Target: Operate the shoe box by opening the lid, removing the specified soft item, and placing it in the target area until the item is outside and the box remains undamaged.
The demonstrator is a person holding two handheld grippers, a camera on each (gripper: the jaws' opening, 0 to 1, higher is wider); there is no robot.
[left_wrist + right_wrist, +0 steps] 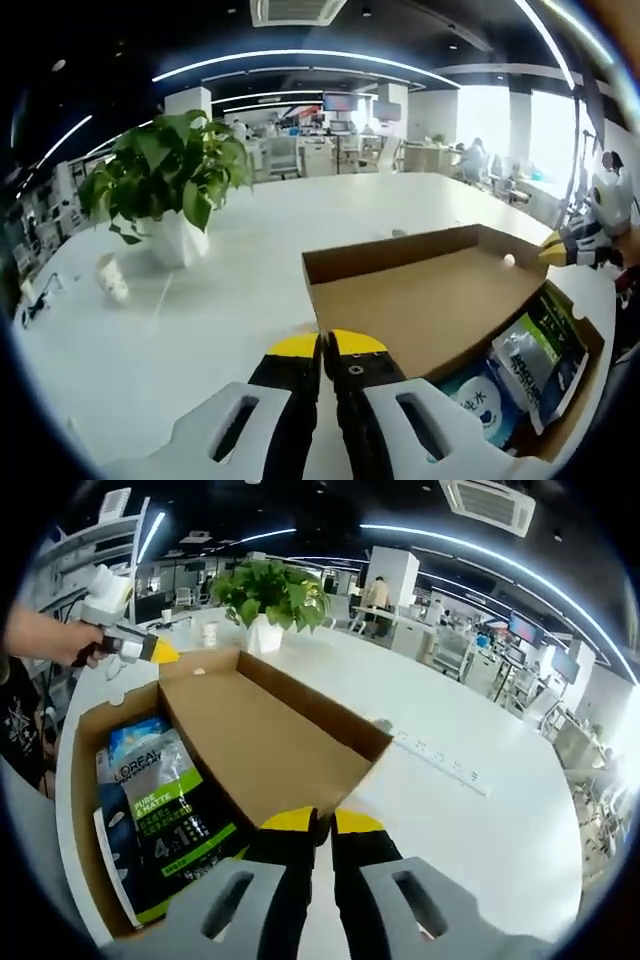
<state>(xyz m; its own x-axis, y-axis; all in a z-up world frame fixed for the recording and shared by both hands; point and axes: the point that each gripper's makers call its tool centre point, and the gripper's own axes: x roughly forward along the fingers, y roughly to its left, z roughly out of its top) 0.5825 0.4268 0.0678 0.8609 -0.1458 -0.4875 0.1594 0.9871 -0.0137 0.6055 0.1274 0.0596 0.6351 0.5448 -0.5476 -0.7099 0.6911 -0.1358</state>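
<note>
Both tools, the left tool and right tool, have jaws together, holding nothing. The brown cardboard shoe box sits on the white counter, lid already open; soft blue-green packets remain inside, still to be removed.

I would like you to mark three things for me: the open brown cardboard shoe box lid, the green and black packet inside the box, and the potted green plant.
open brown cardboard shoe box lid [265, 740], right gripper view, inner face.
green and black packet [175, 825], right gripper view, printed front.
potted green plant [165, 175], left gripper view, leaves.
</note>
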